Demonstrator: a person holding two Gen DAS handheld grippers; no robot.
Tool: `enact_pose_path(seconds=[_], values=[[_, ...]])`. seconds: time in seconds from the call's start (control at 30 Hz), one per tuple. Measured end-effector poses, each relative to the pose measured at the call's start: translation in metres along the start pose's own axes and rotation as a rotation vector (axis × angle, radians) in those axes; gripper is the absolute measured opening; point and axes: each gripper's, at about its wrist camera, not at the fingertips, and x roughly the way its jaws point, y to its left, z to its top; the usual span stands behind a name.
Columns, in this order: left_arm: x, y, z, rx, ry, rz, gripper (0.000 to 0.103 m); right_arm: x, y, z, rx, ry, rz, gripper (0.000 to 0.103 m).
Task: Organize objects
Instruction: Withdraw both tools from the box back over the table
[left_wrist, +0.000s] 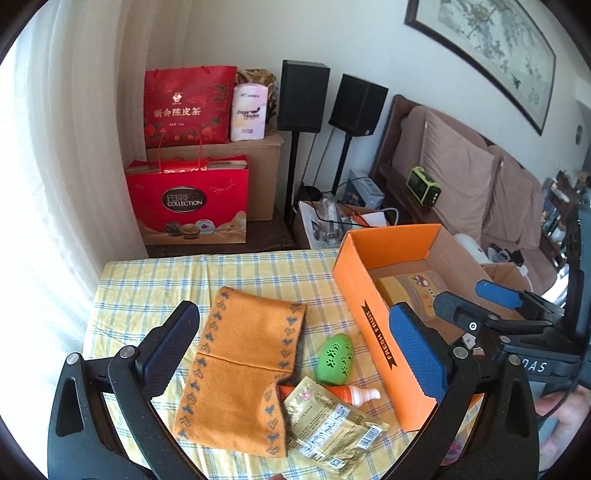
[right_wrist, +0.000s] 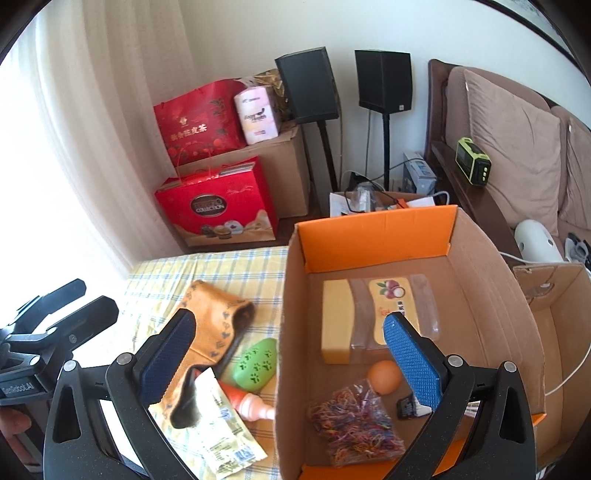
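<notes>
An orange knitted cloth (left_wrist: 240, 369) lies on the checked tablecloth (left_wrist: 155, 284), with a green paw-print egg (left_wrist: 335, 357), an orange-and-white tube (left_wrist: 351, 395) and a gold sachet (left_wrist: 332, 428) beside it. To the right stands an open orange cardboard box (left_wrist: 373, 325). In the right wrist view the box (right_wrist: 295, 332) holds a yellow packet (right_wrist: 369, 317), an orange ball (right_wrist: 386, 376), a bag of coloured rubber bands (right_wrist: 354, 421) and a small black item (right_wrist: 406, 408). My left gripper (left_wrist: 295, 354) is open and empty above the cloth. My right gripper (right_wrist: 291, 358) is open and empty over the box's left wall; it also shows in the left wrist view (left_wrist: 476, 299).
Red gift bags (left_wrist: 188, 199) and cardboard cartons stand on the floor beyond the table's far edge, with two black speakers (left_wrist: 303, 96) on stands. A brown sofa (left_wrist: 480, 177) is at the right. A second open carton (right_wrist: 554, 332) sits right of the orange box.
</notes>
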Motion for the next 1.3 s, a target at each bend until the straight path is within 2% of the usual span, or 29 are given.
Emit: enact_pose_path(seconds=[0.6, 0.73, 1.1, 1.3], values=[[-0.008, 0.064, -0.014, -0.049, 0.003, 0.063, 0.103, 0.014, 0.053, 0.001, -0.076, 0.015, 0.046, 0.103], [-0.005, 0.079, -0.027, -0.042, 0.022, 0.102, 0.103, 0.022, 0.064, -0.003, -0.098, 0.026, 0.062, 0.103], [0.015, 0.105, -0.068, -0.06, 0.097, 0.068, 0.103, 0.04, 0.083, -0.022, -0.129, 0.073, 0.13, 0.102], [0.022, 0.099, -0.093, -0.032, 0.133, 0.042, 0.102, 0.043, 0.088, -0.045, -0.164, 0.105, 0.144, 0.091]])
